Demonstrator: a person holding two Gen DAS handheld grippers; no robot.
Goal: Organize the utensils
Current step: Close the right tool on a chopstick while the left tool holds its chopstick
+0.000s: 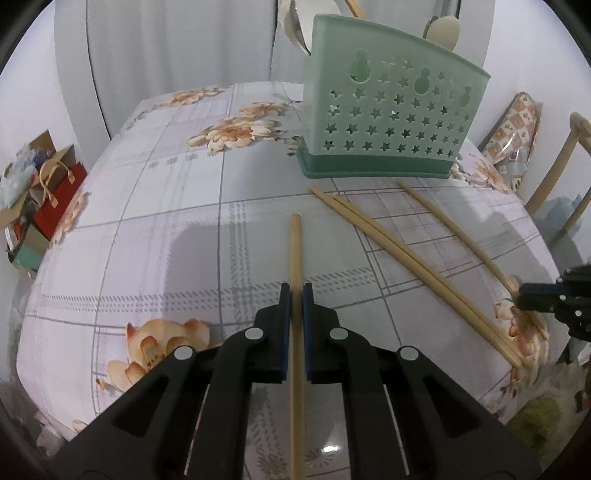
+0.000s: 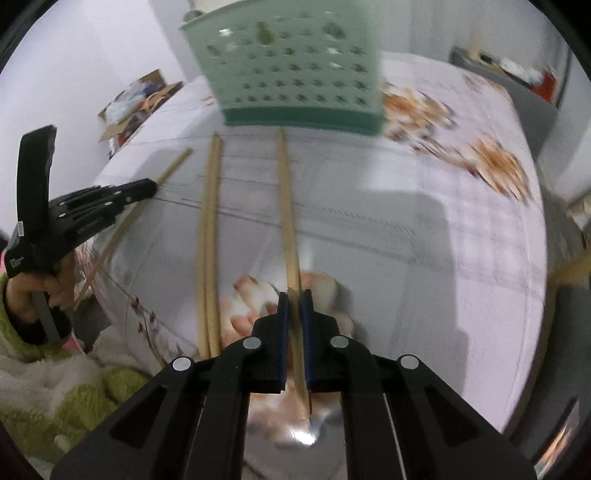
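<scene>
My left gripper is shut on a single wooden chopstick that points away over the flowered tablecloth. My right gripper is shut on another chopstick, which runs toward the green star-punched utensil holder. A pair of loose chopsticks lies side by side between the two held ones. In the left wrist view the holder stands at the back with spoons sticking out, the pair lies diagonally, and the right gripper is at the right edge. The right wrist view is blurred.
The round table drops off at the near and left edges. A wooden chair and a patterned cushion stand at the right. Paper bags and boxes sit on the floor to the left. A hand in a green-and-white sleeve holds the left gripper.
</scene>
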